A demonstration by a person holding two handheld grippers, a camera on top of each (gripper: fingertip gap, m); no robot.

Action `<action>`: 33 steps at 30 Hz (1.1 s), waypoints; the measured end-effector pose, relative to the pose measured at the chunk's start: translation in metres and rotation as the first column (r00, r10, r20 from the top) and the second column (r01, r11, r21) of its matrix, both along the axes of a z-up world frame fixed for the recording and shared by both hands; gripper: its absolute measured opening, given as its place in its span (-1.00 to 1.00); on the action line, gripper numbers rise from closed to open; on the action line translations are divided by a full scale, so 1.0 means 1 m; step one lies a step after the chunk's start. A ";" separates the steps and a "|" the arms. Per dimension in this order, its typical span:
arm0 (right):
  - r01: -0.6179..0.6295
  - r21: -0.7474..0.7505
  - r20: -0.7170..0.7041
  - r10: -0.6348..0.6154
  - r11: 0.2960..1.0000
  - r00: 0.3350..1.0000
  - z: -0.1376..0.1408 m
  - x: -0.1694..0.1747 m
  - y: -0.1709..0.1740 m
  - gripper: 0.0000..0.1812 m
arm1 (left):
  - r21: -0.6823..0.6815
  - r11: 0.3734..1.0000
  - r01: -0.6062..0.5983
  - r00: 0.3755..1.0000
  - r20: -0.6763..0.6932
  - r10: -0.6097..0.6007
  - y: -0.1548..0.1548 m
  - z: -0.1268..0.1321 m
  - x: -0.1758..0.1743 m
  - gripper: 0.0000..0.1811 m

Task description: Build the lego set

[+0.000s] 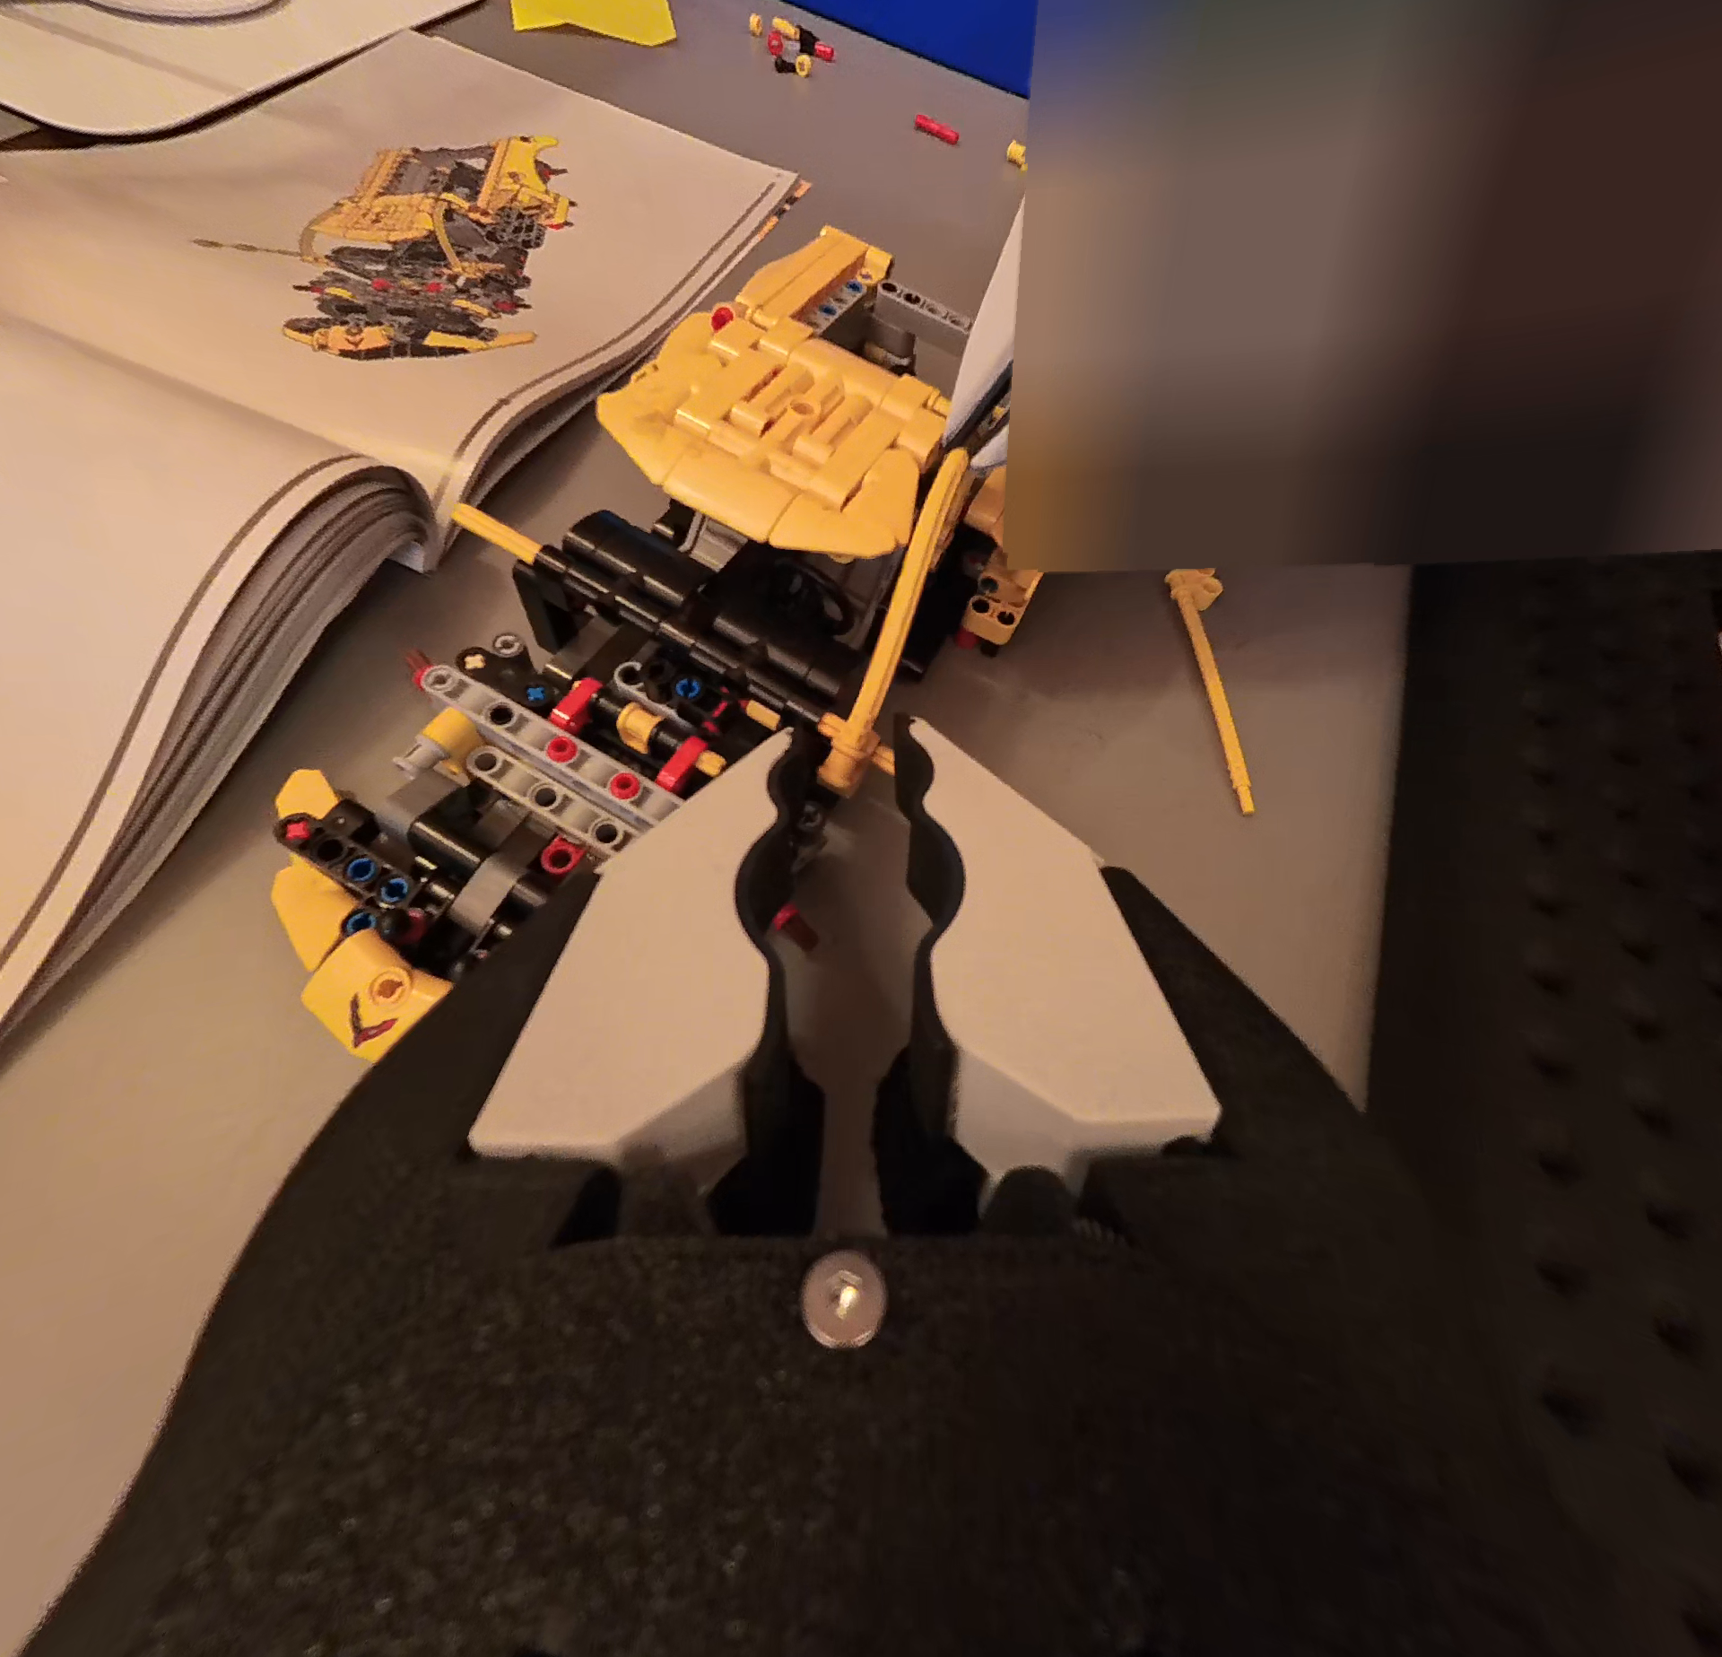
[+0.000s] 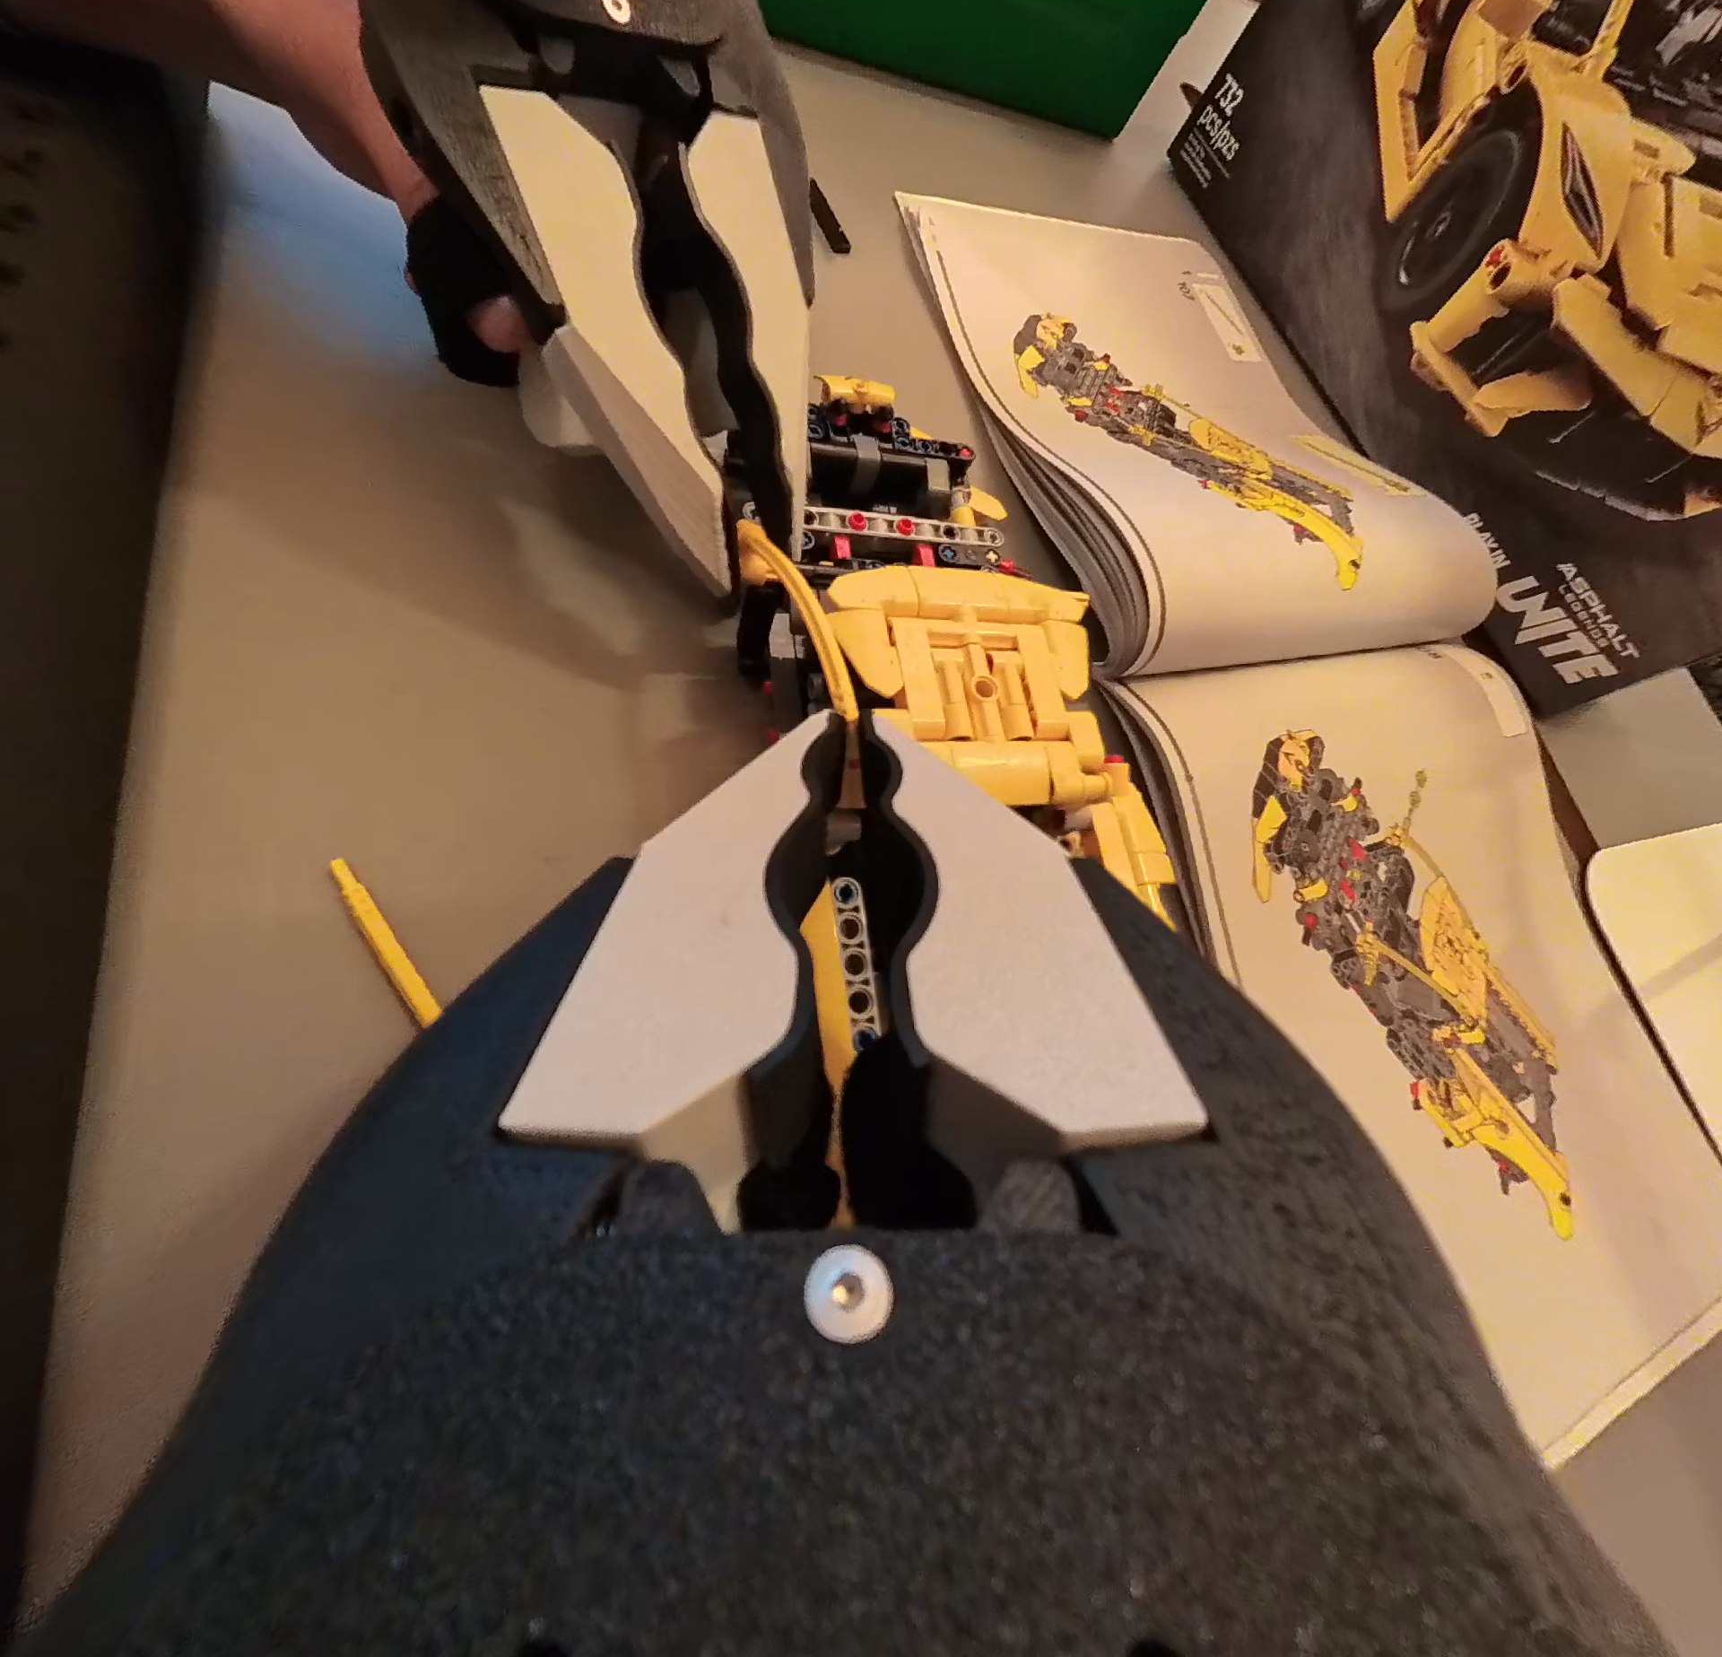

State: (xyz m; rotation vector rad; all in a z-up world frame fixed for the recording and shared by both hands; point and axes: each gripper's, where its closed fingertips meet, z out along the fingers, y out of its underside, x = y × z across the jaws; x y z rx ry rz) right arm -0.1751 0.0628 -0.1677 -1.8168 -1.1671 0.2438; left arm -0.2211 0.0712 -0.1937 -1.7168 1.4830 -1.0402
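A half-built yellow and black lego car (image 1: pixel 773 419) lies on the grey table (image 1: pixel 1072 680), beside the open booklet; it also shows in the right wrist view (image 2: pixel 978 671). A thin yellow flexible rod (image 1: pixel 899 606) arches along the car's side. My left gripper (image 1: pixel 843 736) is closed on the connector at one end of the rod, by the black chassis. My right gripper (image 2: pixel 850 722) is shut on the rod's (image 2: pixel 811 624) other end, by the yellow roof. The left gripper (image 2: pixel 759 554) also shows opposite, in a person's hand.
The open instruction booklet (image 1: pixel 280 401) (image 2: pixel 1305 867) lies beside the car. A loose yellow rod (image 1: pixel 1211 689) (image 2: pixel 382 941) lies on the table. The set's box (image 2: pixel 1491 261) stands at the back. Small loose pins (image 1: pixel 797 42) lie far off. A black mat (image 1: pixel 1537 960) borders the table. One gripper's finger ends stand about 6 cm off the other's.
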 end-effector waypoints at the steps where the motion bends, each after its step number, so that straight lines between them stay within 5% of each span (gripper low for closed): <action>1: -0.004 0.009 0.007 0.004 1.000 1.000 0.000 0.000 0.000 -0.98 | 0.010 1.000 -0.001 1.000 -0.002 0.001 0.000 0.000 0.000 -0.81; 33: -0.011 0.060 0.016 0.010 0.998 1.000 0.003 -0.008 0.006 -0.98 | 0.074 0.997 0.003 1.000 0.028 -0.005 0.006 0.012 0.011 -0.91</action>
